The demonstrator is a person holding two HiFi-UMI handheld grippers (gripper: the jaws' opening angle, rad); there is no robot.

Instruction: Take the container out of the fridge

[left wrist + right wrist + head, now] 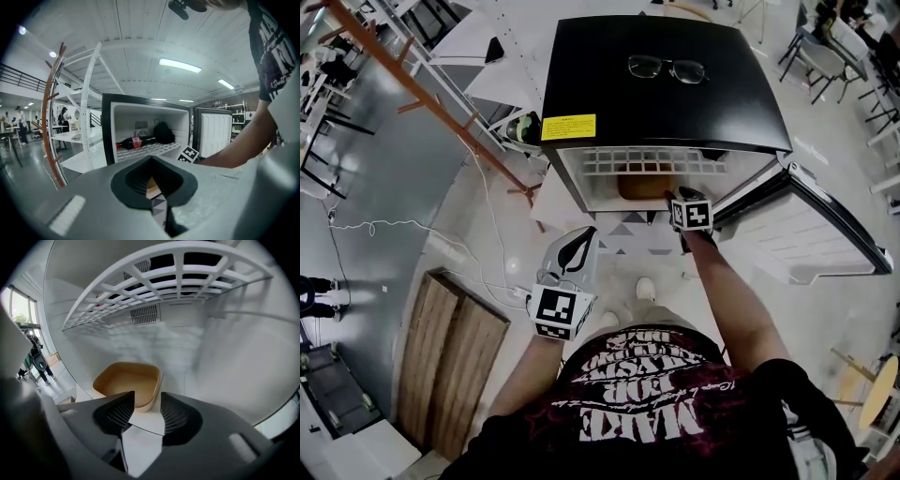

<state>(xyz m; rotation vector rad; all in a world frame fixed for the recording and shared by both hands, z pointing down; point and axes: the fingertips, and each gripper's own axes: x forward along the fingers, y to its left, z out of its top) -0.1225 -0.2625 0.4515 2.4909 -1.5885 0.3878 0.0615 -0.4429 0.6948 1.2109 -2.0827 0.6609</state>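
Container [126,380] corner just beyond gap between parted right fingers [174,414].

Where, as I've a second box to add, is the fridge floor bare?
Right of the tan container, up to the fridge's right wall, the floor is bare. Crowded: the wire shelf above, with a bottle and a dark object.

I saw the container [126,383], a tan, open-topped tub with rounded corners, standing empty and upright on the white floor of the fridge [666,94], under its 1 wire shelf [164,277]. It sat left of the floor's middle, clear of the back wall. The black-topped fridge had its door [811,234] swung wide open.
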